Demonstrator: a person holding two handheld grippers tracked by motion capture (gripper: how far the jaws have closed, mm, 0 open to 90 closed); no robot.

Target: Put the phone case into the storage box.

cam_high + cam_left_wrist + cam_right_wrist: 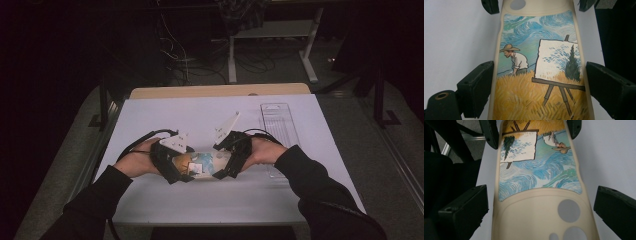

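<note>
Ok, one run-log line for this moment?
phone case flat on table | left claw astride painted end, open | right claw astride cutout end, open

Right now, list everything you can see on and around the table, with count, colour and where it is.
phone case: one, cream with a painted wheat-field scene, lying flat at the table's near middle, between both pairs of jaws
clear tray: one, transparent, far right of the table
table: one, white top with a wooden edge at the far side
desk frame: one, pale grey, on the floor beyond the table
left gripper: one, black, jaws either side of the case's wheat end
right gripper: one, black, jaws open around the camera-hole end
</note>
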